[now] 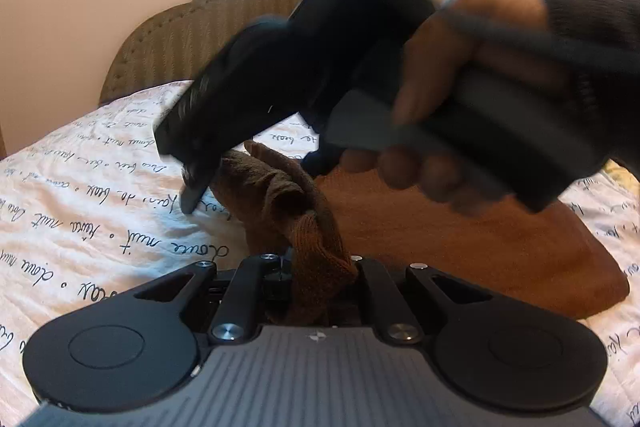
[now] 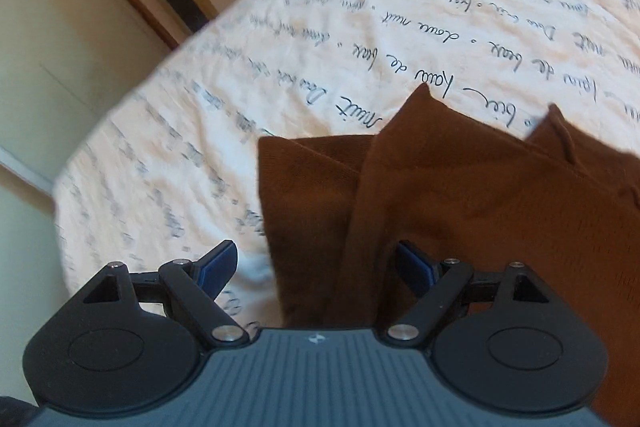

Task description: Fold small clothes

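Left gripper (image 1: 320, 267) pinching bunched brown garment (image 1: 288, 203) on script-printed bedsheet (image 1: 100, 195). Right gripper (image 2: 316, 267) spread, empty, over folded edge. Advice: keep pinch firm; seat right pads squarely before closing.

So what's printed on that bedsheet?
Black handwritten script in rows on a white bedsheet; the right wrist view shows it best.

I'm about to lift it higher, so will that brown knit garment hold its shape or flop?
Probably floppy: the brown knit garment bunches into soft folds where the left tongs pinch it. Likely light, since the pinched part stands off the bedsheet. The ribbed knit seems unlikely to slip.
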`<state>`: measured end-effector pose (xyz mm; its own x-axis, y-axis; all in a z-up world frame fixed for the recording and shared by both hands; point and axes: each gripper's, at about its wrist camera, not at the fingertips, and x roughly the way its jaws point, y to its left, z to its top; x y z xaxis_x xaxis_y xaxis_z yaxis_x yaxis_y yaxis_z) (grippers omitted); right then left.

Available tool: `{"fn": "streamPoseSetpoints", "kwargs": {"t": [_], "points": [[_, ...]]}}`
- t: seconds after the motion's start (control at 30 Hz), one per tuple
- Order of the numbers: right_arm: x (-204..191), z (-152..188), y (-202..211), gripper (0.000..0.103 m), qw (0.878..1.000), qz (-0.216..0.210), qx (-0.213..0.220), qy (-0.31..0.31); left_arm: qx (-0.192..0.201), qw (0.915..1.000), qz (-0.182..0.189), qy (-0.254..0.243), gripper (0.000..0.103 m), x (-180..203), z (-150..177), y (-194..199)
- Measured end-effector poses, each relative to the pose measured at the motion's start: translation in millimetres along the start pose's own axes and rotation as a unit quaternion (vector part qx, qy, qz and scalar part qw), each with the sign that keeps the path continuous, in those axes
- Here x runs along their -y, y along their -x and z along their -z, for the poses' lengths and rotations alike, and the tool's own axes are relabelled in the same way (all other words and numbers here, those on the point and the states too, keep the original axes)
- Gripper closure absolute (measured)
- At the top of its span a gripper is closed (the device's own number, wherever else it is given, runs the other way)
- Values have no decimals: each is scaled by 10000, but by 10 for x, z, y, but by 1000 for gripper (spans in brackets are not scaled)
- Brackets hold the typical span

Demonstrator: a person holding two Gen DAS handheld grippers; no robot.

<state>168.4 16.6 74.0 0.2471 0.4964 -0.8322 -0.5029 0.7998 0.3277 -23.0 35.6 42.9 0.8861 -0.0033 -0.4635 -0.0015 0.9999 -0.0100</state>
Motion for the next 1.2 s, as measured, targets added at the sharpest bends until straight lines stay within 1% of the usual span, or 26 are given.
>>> {"fn": "streamPoseSetpoints", "kwargs": {"t": [0.03, 0.07, 0.1, 0.17, 0.2, 0.3, 0.37, 0.43, 0.53, 0.6, 0.63, 0.67, 0.73, 0.77, 0.83, 0.87, 0.9, 0.97, 1.0, 1.03, 1.07, 1.1, 1.13, 1.17, 1.2], "points": [[6, 17, -49, 49, 9998, 136, 40, 143, -12, 10000, 1, -43, 94, 18, 0, -1], [38, 34, -78, 69, 9994, 228, 81, 254, -30, 10000, 5, -73, 94, 32, -7, -7], [116, 67, -62, 79, 9992, 282, 148, 226, -40, 10000, 33, -81, 94, 52, -23, -11], [318, 149, 73, 81, 9993, 23, 381, 37, -14, 9998, 186, -119, 94, 148, -84, -12], [426, 190, 177, 82, 9989, -3, 477, -35, 29, 9994, 287, -178, 94, 230, -120, -9], [772, 334, 598, 82, 9957, -180, 882, -231, 213, 9964, 708, -422, 94, 623, -239, -5], [1006, 514, 914, 82, 9933, -90, 1100, -328, 295, 9924, 1063, -541, 94, 936, -300, -16], [1298, 738, 1214, 82, 9904, 5, 1268, -542, 291, 9874, 1410, -651, 94, 1255, -299, -60], [1806, 1218, 1434, 82, 9847, 196, 1337, -1096, 7, 9799, 1767, -925, 94, 1695, -148, -203], [2106, 1542, 1439, 80, 9797, 253, 1320, -1490, -156, 9756, 1837, -1192, 94, 1907, -11, -267], [2236, 1684, 1432, 77, 9755, 144, 1365, -1719, -205, 9747, 1812, -1295, 94, 1967, 43, -287], [2339, 1820, 1430, 77, 9688, -56, 1514, -1962, -244, 9742, 1760, -1389, 94, 2002, 92, -312], [2466, 1969, 1457, 67, 9557, -432, 1763, -2318, -270, 9738, 1730, -1452, 94, 1993, 118, -344], [2499, 1993, 1485, 63, 9509, -560, 1842, -2423, -281, 9736, 1721, -1474, 94, 1987, 115, -348], [2542, 1987, 1568, 42, 9433, -634, 2081, -2507, -261, 9730, 1701, -1536, 94, 1953, 92, -380], [2572, 1975, 1634, 38, 9390, -597, 2254, -2530, -236, 9728, 1678, -1581, 94, 1988, 69, -372], [2599, 1949, 1679, 36, 9350, -560, 2409, -2542, -218, 9725, 1651, -1628, 94, 1991, 73, -370], [2660, 1897, 1732, 36, 9287, -477, 2609, -2594, -186, 9717, 1588, -1739, 94, 2069, 98, -360], [2668, 1867, 1736, 38, 9295, -400, 2629, -2558, -166, 9710, 1561, -1803, 94, 2119, 108, -355], [2649, 1823, 1719, 58, 9345, -273, 2585, -2431, -142, 9703, 1538, -1862, 94, 2171, 129, -322], [2600, 1781, 1696, 77, 9427, -113, 2500, -2206, -131, 9697, 1527, -1900, 94, 2235, 121, -305], [2550, 1740, 1666, 98, 9496, 138, 2360, -2056, -130, 9696, 1527, -1909, 94, 2239, 116, -307], [2505, 1726, 1659, 98, 9526, 342, 2324, -1932, -113, 9696, 1540, -1898, 94, 2234, 108, -294], [2477, 1741, 1687, 98, 9529, 379, 2388, -1833, -101, 9695, 1561, -1889, 94, 2232, 96, -289], [2473, 1781, 1738, 98, 9508, 327, 2469, -1842, -101, 9692, 1593, -1874, 94, 2227, 86, -292]]}}
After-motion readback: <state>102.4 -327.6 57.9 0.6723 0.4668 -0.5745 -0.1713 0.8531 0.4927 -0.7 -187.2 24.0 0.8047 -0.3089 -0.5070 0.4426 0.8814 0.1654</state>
